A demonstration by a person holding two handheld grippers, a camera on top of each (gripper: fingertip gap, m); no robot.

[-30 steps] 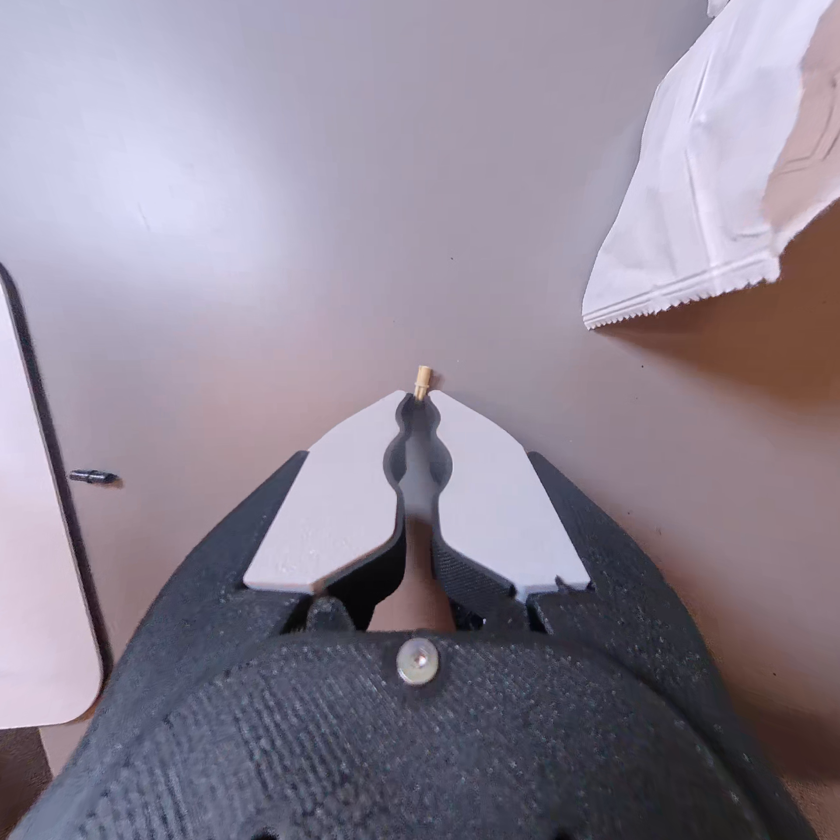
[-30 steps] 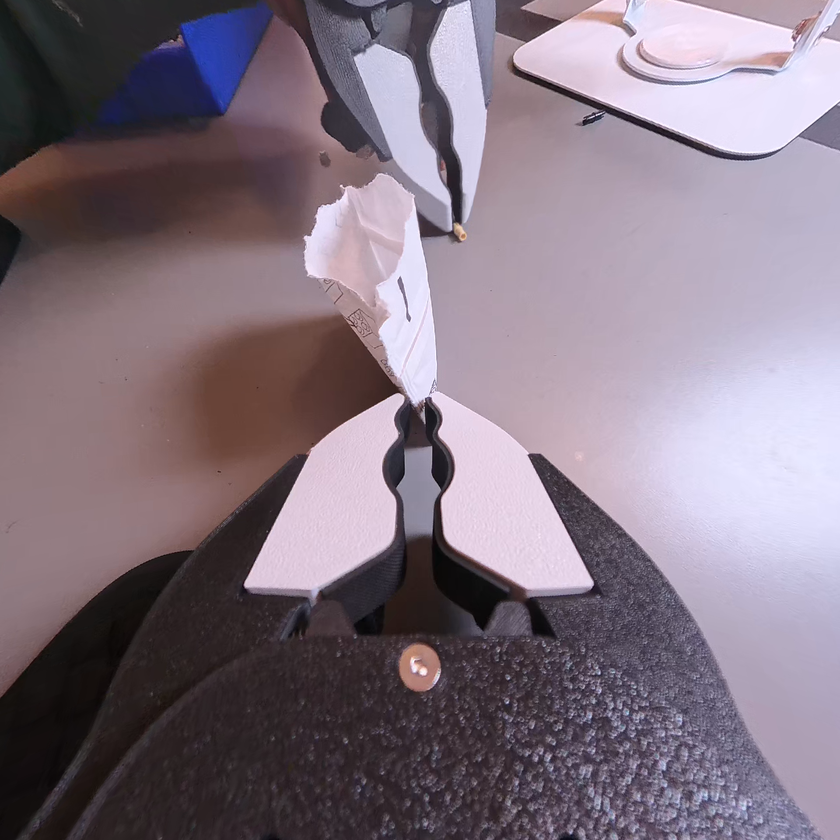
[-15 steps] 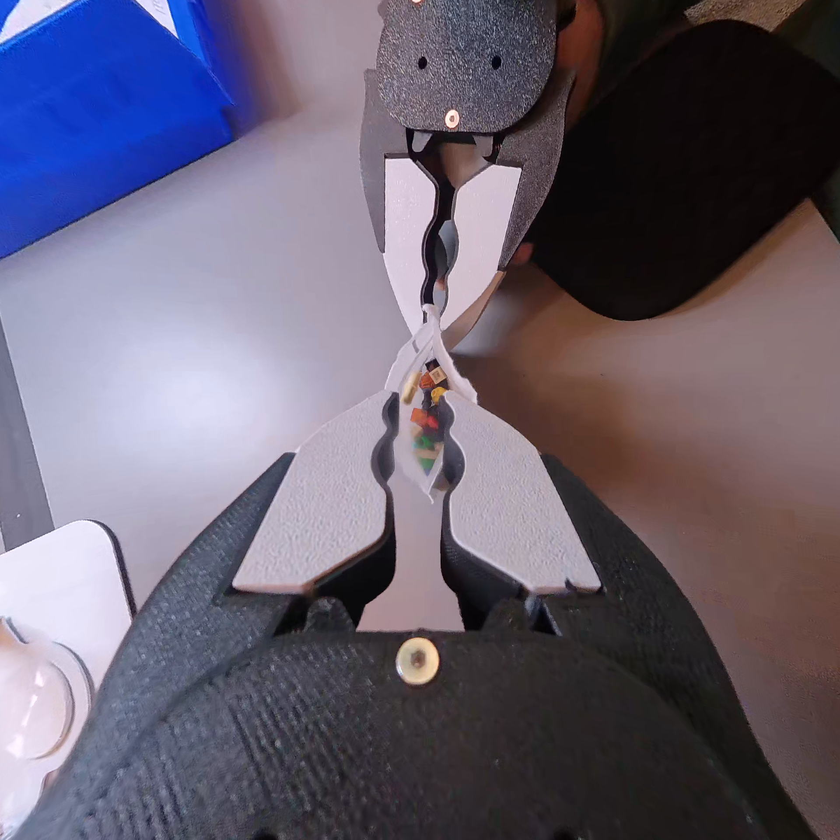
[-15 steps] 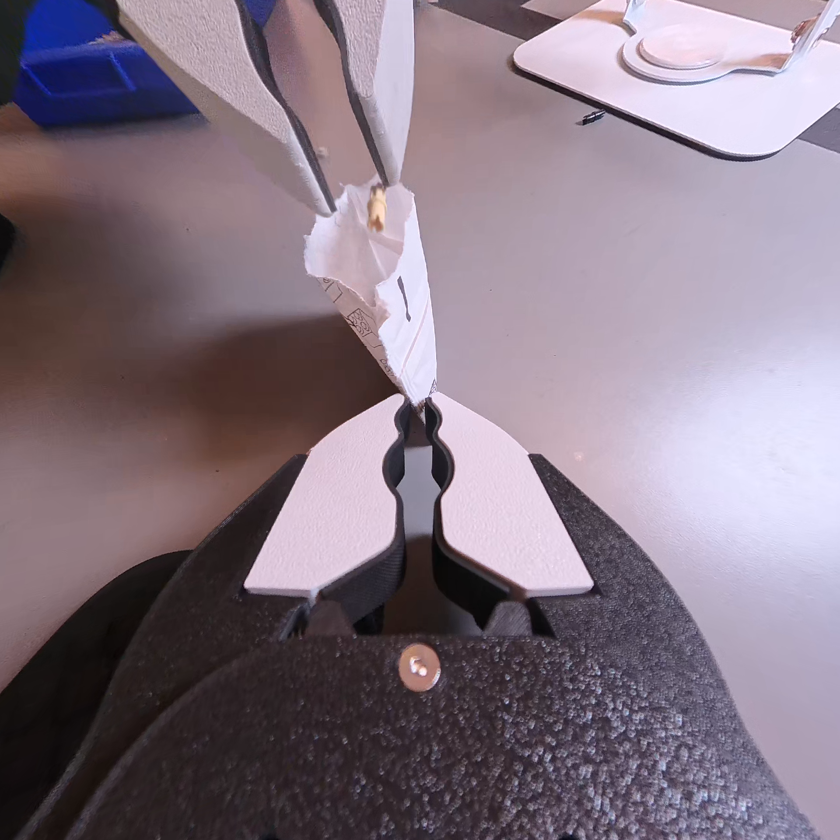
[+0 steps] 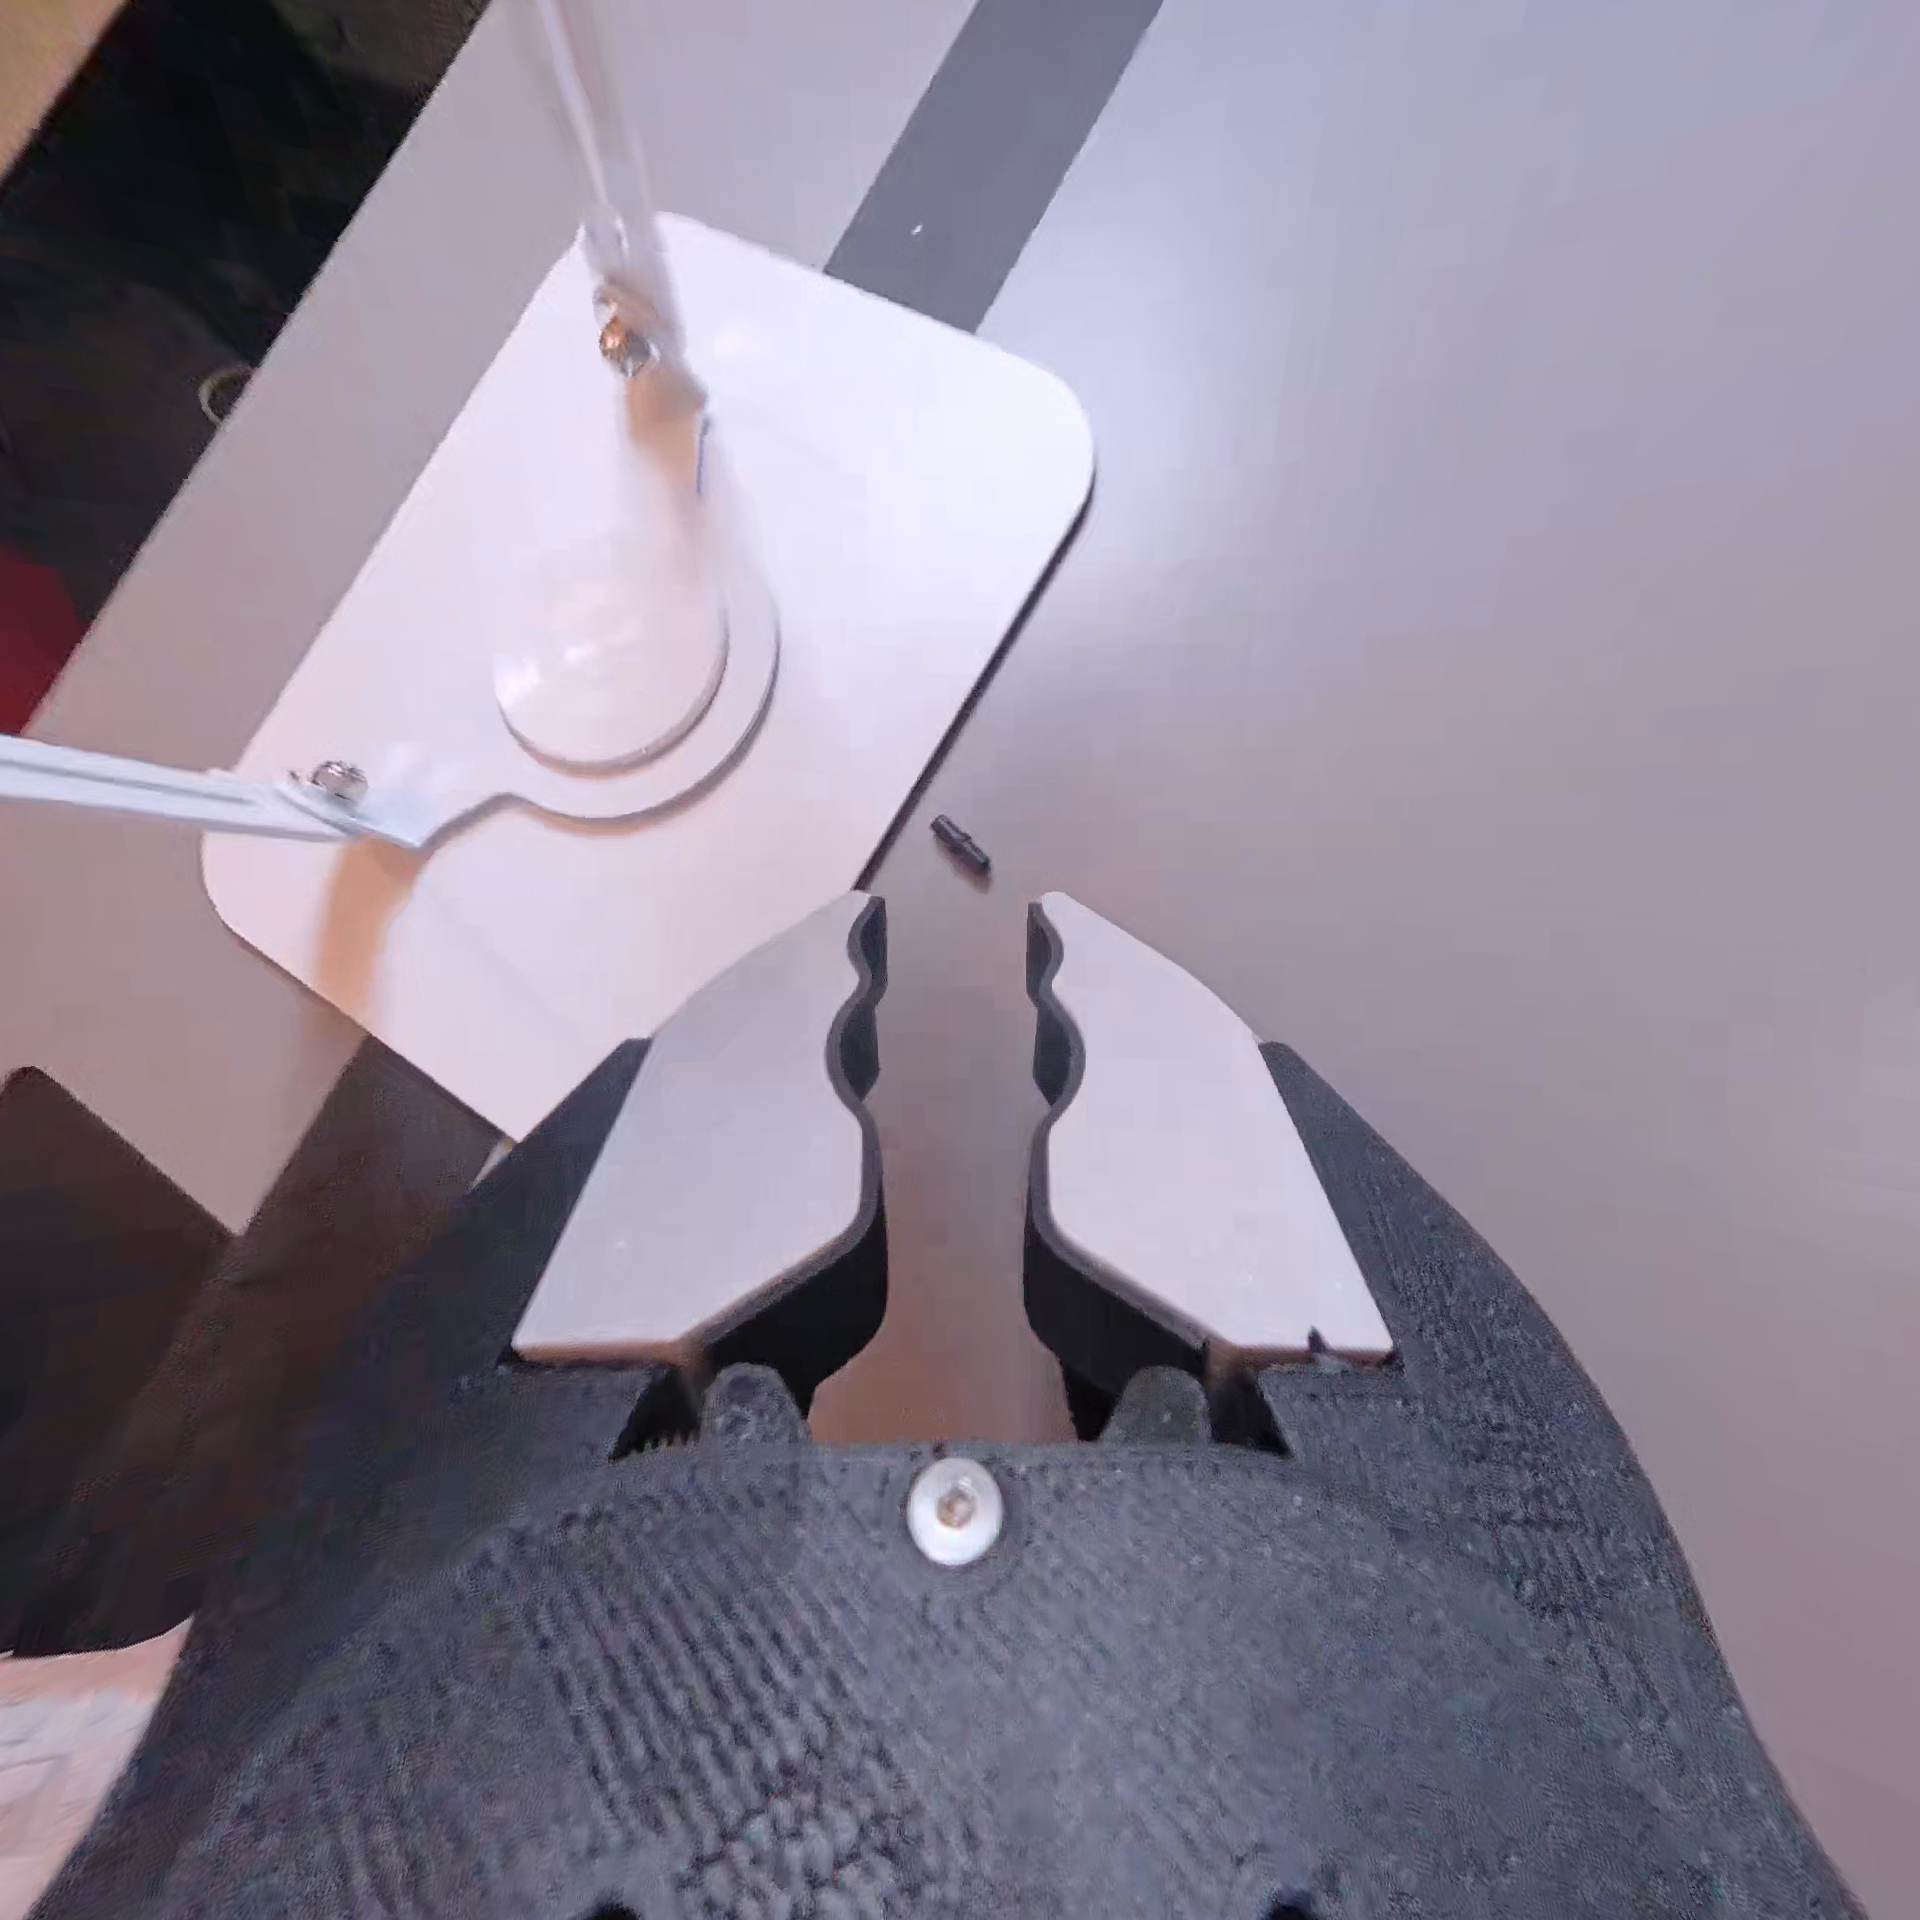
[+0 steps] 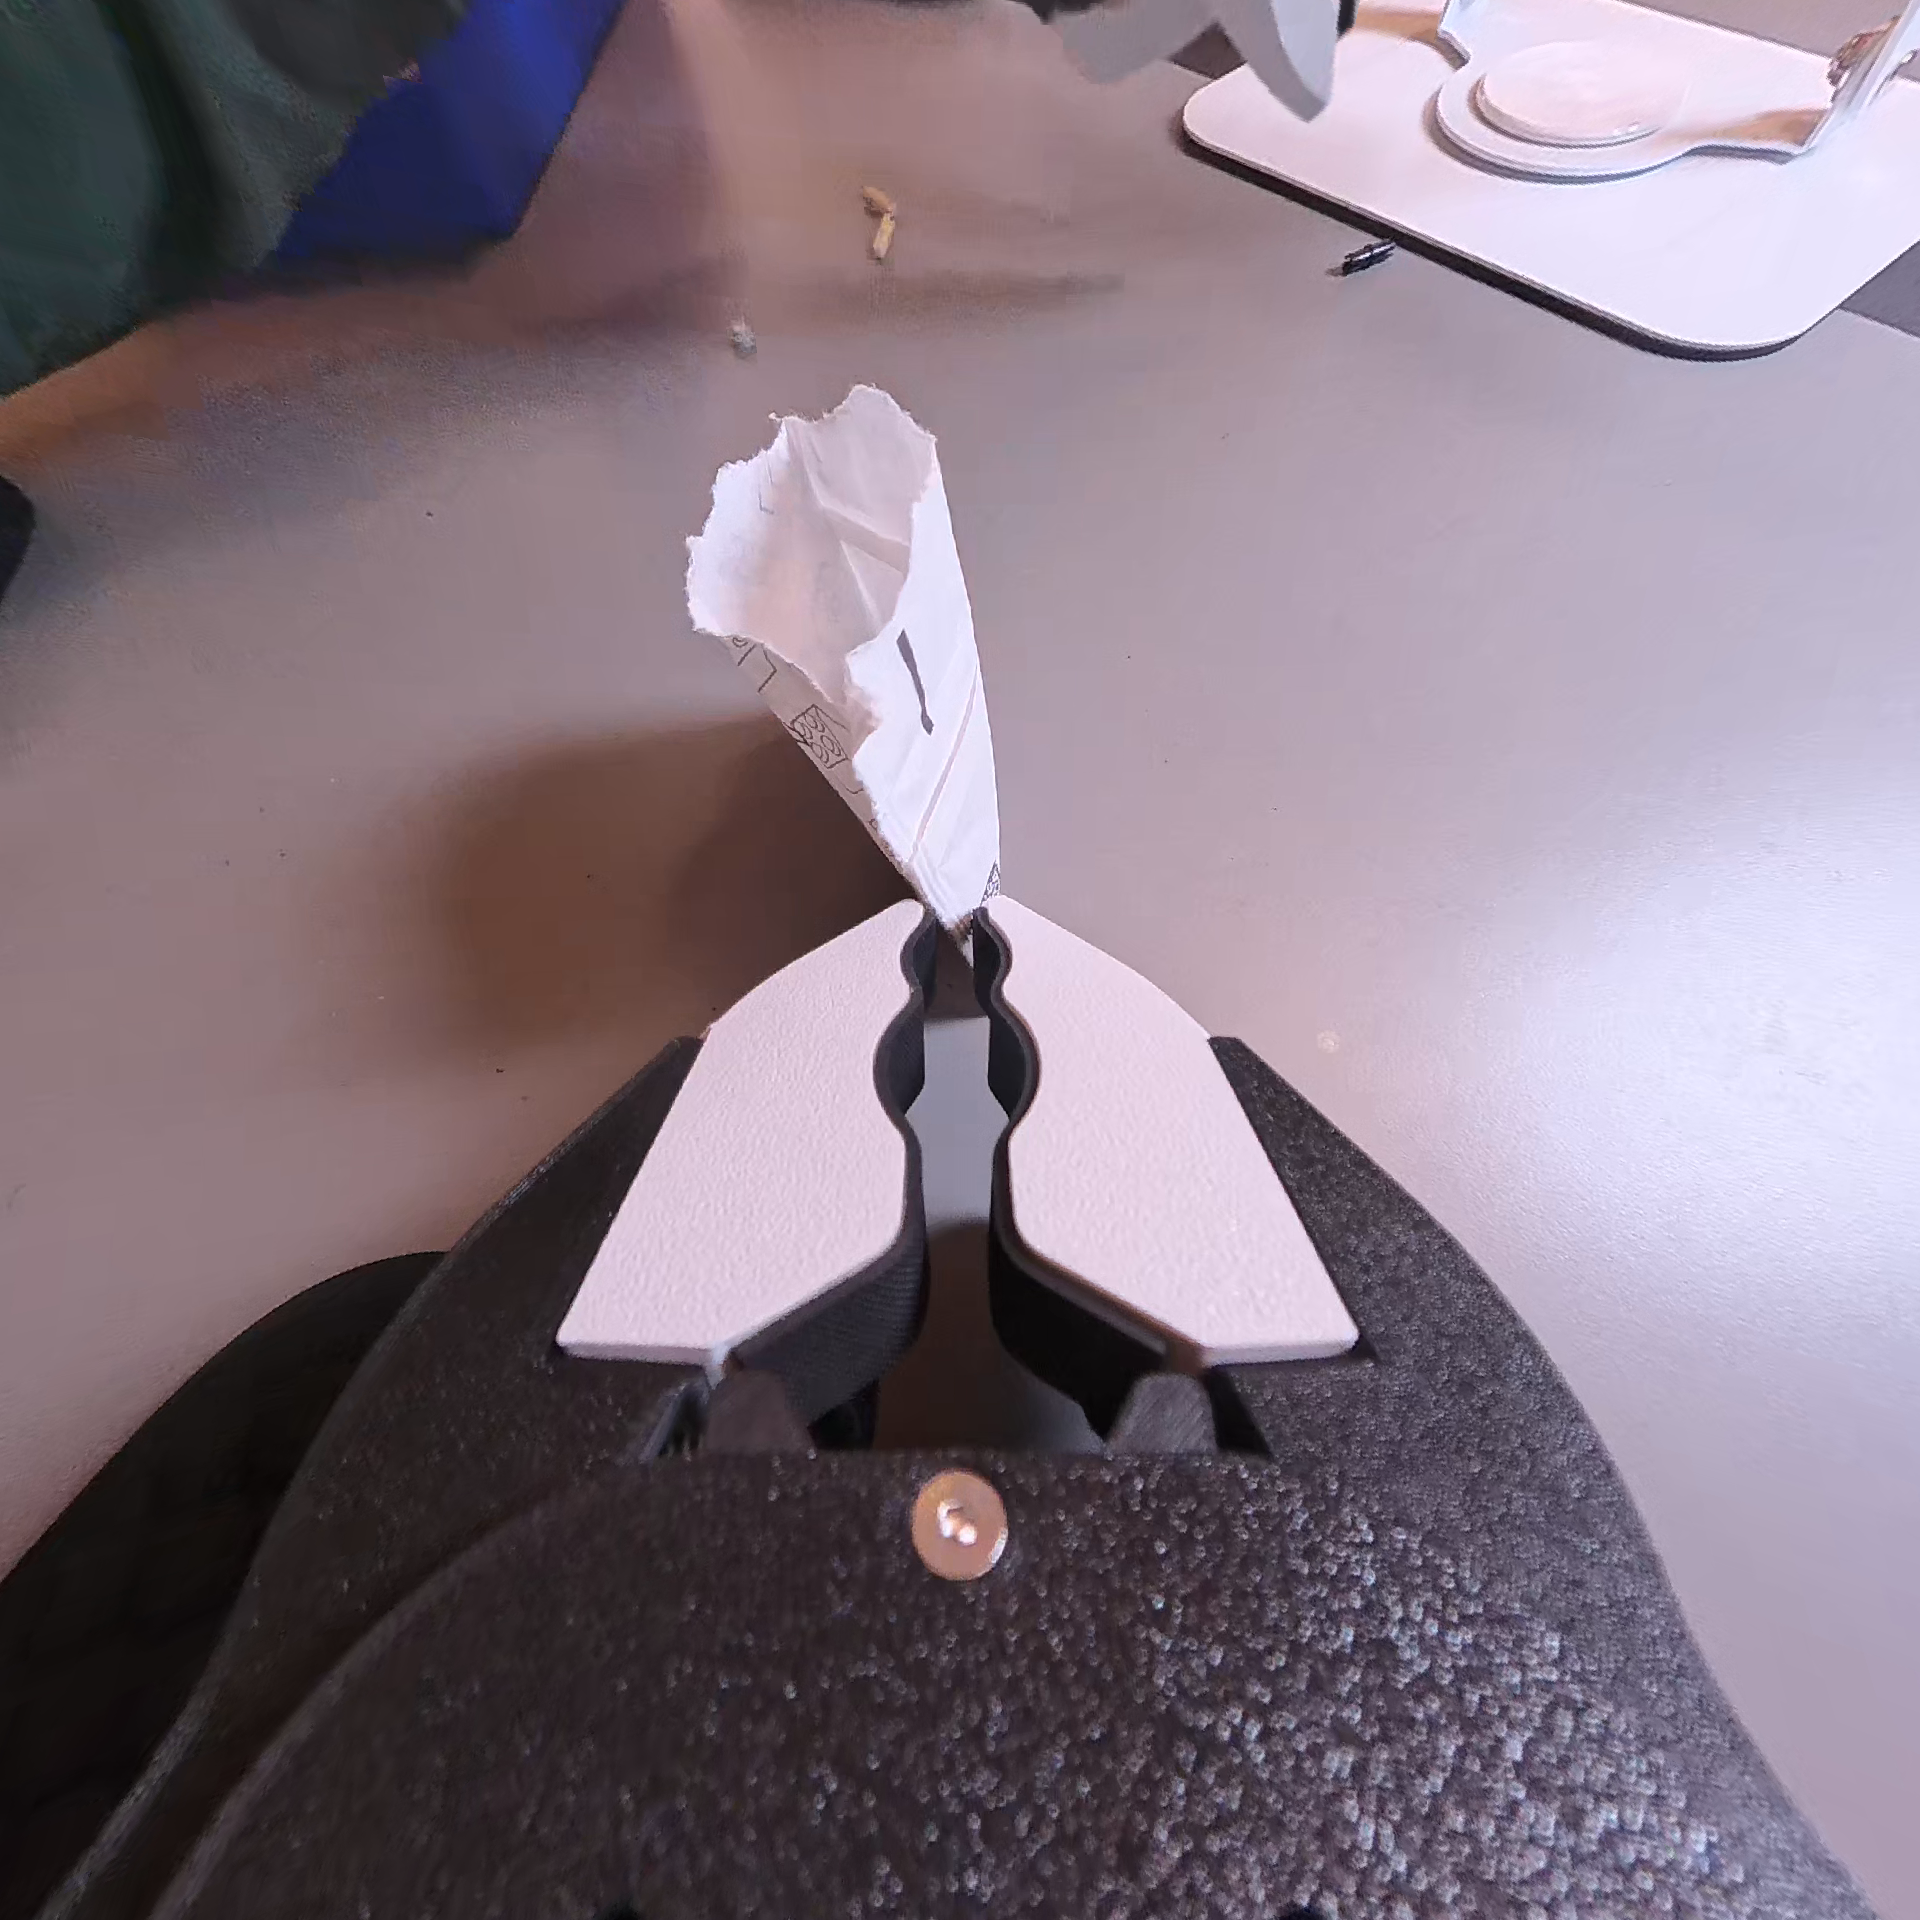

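My left gripper point(image 5: 956, 904) wide, bare, over table point(image 5: 1455, 520) by pin point(image 5: 959, 840), base plate point(image 5: 644, 935) edge, right gripper point(image 6: 951, 914) pinching torn bag point(image 6: 862, 623), prob. upright, open room rt.

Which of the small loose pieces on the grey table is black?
The short black pin, lying beside the edge of the white base plate. The other two, a tan piece and a greyish bit, lie apart near the blue bin.

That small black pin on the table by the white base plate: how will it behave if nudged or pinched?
The black pin looks cylindrical and lies on its side on the smooth grey table, so a nudge would likely roll it. It is tiny beside the open left gripper, so probably very light and prone to skitter. Its narrow form may slip from a pinch.
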